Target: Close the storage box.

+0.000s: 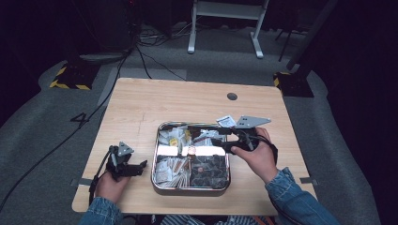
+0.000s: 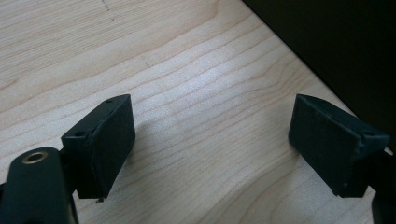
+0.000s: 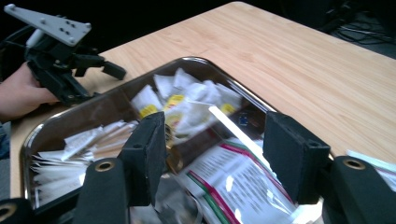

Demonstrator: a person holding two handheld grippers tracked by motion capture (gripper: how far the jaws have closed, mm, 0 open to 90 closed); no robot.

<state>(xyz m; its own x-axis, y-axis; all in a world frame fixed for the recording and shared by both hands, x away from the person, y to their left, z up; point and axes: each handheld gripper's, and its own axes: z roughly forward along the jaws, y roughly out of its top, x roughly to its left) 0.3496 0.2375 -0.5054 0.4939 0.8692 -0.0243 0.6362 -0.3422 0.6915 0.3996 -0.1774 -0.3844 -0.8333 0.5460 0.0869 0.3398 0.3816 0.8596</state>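
Right tool (image 1: pixel 199 132) agape above packet tray (image 1: pixel 157 140)

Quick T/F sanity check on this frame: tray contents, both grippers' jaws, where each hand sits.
1. The metal tray holds packets and sachets. True.
2. The left gripper hangs over the tray. False: it sits on the bare wooden table, left of the tray.
3. The left gripper's jaws stand apart with nothing between them. True: the left gripper view has only tabletop in the gap.
4. The right gripper is clamped on a sachet. False: its jaws are apart, and the clear printed packet lies beyond them in the tray.
5. The right gripper is above the tray's far side. True.
6. The tray is empty. False: it is crowded with packets.
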